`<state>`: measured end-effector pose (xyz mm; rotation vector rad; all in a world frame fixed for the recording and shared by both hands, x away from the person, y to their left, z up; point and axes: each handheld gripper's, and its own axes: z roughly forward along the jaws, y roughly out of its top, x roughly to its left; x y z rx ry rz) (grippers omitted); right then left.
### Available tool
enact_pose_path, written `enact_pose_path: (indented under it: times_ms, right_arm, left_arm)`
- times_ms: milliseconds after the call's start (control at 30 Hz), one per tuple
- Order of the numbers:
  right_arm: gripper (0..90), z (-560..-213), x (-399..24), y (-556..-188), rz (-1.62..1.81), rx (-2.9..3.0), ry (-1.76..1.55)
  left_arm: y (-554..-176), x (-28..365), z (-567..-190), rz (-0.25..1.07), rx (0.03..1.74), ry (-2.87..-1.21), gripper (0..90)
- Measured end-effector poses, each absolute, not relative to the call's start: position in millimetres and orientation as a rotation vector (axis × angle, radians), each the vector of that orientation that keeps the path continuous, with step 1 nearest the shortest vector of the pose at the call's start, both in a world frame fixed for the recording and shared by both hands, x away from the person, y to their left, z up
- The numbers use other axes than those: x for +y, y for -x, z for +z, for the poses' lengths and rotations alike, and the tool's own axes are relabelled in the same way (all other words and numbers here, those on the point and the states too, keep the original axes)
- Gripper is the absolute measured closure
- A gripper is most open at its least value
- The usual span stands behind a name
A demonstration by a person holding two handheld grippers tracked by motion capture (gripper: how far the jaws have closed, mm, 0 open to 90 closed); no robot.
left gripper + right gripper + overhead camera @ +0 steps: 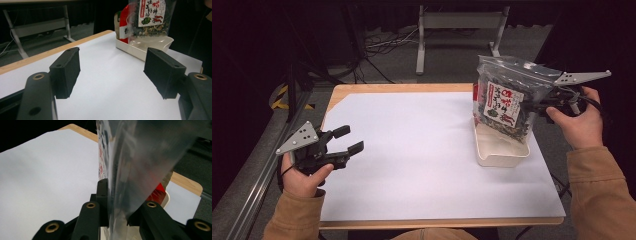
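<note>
A clear bag [504, 97] of dark dried flakes with a white and red label hangs upright, its bottom down in a white tray [502, 156] at the table's right side. My right gripper [542, 106] is shut on the bag's right edge; in the right gripper view the film [132, 165] is pinched between the jaws [117, 202]. A red packet [123, 27] stands in the tray [140, 48] behind the bag [150, 17]. My left gripper [349, 139] rests near the table's left edge, open with nothing between its jaws [112, 72].
A white sheet [412, 150] covers most of the wooden table [362, 89]. On the floor beyond stand a grey metal frame [457, 22] and loose cables [382, 42]. A metal rail [257, 170] runs along the left.
</note>
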<state>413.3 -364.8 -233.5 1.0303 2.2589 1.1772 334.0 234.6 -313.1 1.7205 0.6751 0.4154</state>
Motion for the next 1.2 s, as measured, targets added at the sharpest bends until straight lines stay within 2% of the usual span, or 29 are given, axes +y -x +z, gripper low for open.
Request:
enact_pose_path:
  times_ms: [1200]
  right_arm:
    - [76.0,-278,-372,-416,1.174,2.292,-1.11]
  left_arm:
    - [-335,235,-316,0.422,0.694,-1.718,25.3]
